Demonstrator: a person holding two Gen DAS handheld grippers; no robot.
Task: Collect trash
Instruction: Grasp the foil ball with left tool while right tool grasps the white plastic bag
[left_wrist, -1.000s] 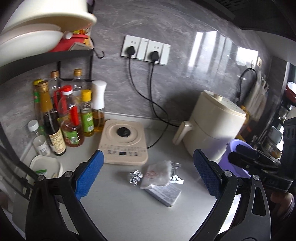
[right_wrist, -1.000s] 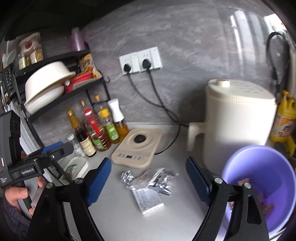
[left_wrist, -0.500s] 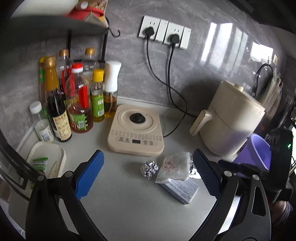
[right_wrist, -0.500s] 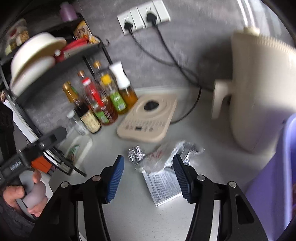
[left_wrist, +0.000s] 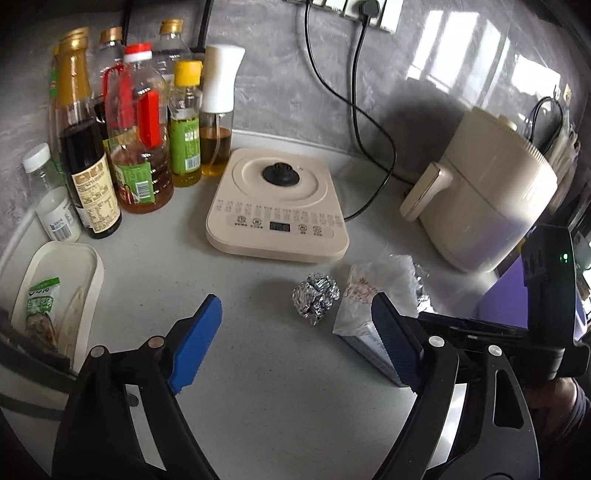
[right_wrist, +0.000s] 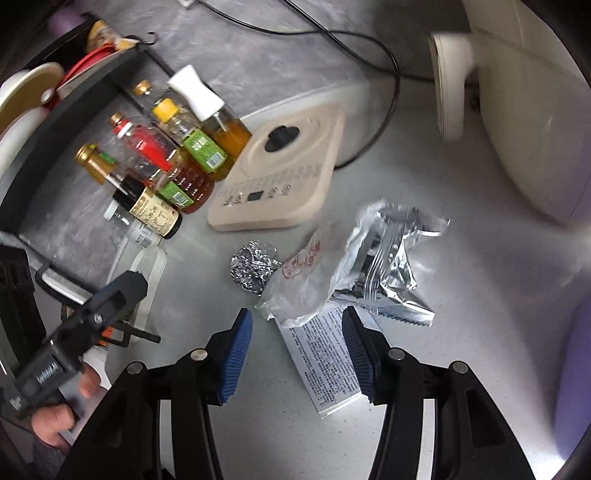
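Observation:
A crumpled foil ball (left_wrist: 316, 297) lies on the grey counter, also in the right wrist view (right_wrist: 254, 268). Beside it lie a clear plastic bag with red print (left_wrist: 373, 291) (right_wrist: 303, 284), a torn silver wrapper (right_wrist: 388, 258) and a small printed box (right_wrist: 325, 358) (left_wrist: 369, 347). My left gripper (left_wrist: 295, 347) is open, low over the counter just short of the foil ball. My right gripper (right_wrist: 295, 350) is open, its fingers either side of the box and the bag's near end. A purple bin (left_wrist: 498, 299) stands at the right.
A cream induction hob (left_wrist: 280, 206) sits behind the trash, with its cord running to the wall. Several oil and sauce bottles (left_wrist: 136, 147) stand at the left. A cream air fryer (left_wrist: 491, 195) stands at the right. A white tray (left_wrist: 59, 295) lies at the left edge.
Both grippers have dropped lower and closer to the trash. The right gripper has narrowed from wide open and now straddles the box and bag. The left gripper has narrowed a little.

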